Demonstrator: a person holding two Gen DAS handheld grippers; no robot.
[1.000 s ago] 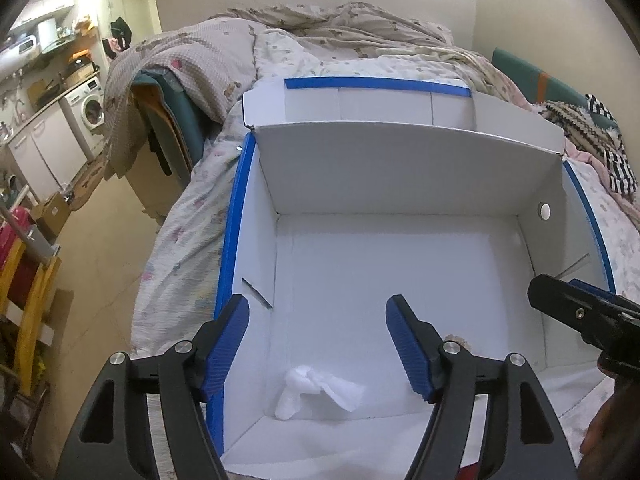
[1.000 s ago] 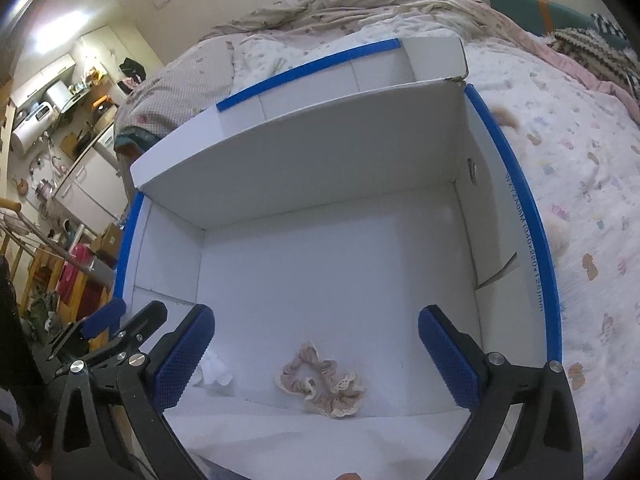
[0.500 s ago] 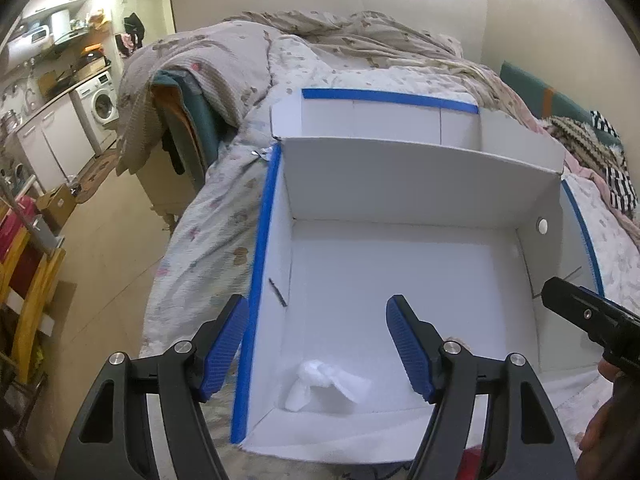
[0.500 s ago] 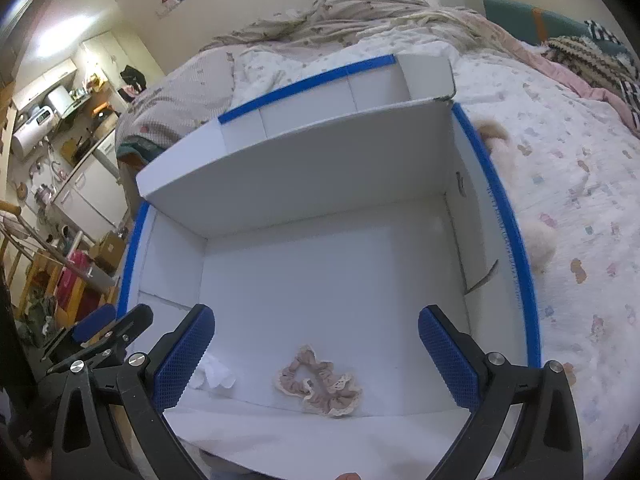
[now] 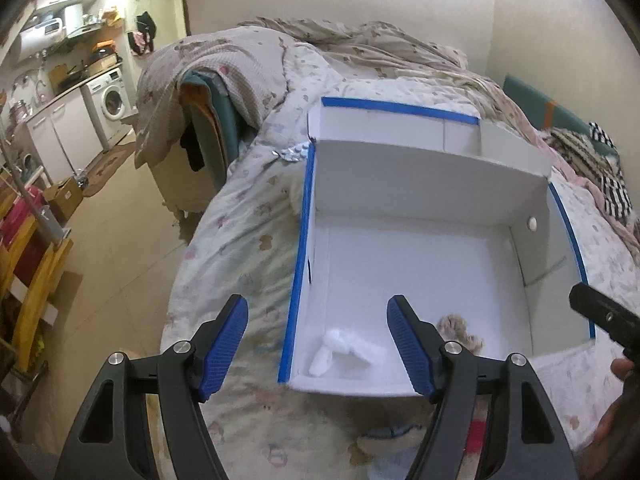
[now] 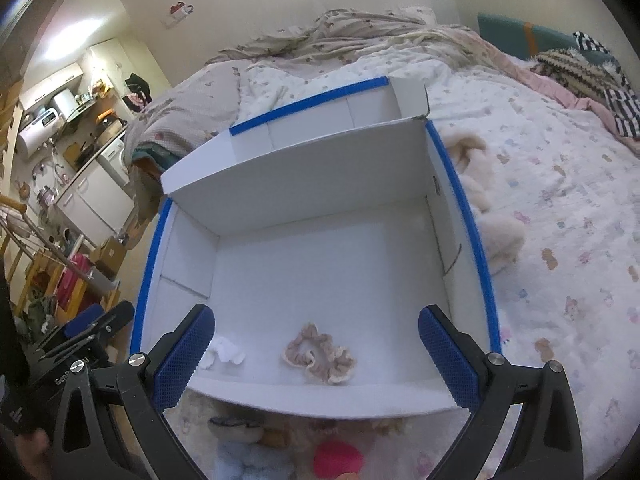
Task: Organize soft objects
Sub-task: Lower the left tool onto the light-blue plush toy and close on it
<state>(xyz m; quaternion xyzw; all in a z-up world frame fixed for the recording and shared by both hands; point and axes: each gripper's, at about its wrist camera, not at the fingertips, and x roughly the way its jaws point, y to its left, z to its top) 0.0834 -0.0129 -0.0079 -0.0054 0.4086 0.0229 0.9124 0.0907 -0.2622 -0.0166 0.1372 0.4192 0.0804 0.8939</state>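
Note:
A white box with blue-taped rims (image 5: 304, 216) (image 6: 476, 236) stands open on the bed. Inside it, near the front wall, lie a white fluffy piece (image 5: 340, 346) (image 6: 224, 352) and a pink-beige scrunchie (image 6: 320, 352) (image 5: 456, 326). My left gripper (image 5: 316, 344) is open and empty, above the box's front left corner. My right gripper (image 6: 314, 356) is open and empty, above the box's front edge. More soft items lie on the bed before the box: a pink one (image 6: 338, 460), a pale blue one (image 6: 248, 464) and a brownish one (image 5: 384, 440).
A cream plush toy (image 6: 492, 220) lies on the bed against the box's right side. A rumpled duvet (image 5: 360, 48) covers the bed's far end. A striped cloth (image 6: 612, 92) lies at far right. A kitchen with washing machine (image 5: 114, 100) is left, beyond the floor.
Both grippers have pulled back and up from the box; its front wall and the soft items in front now show. The left gripper has also shifted left, over the box's left rim.

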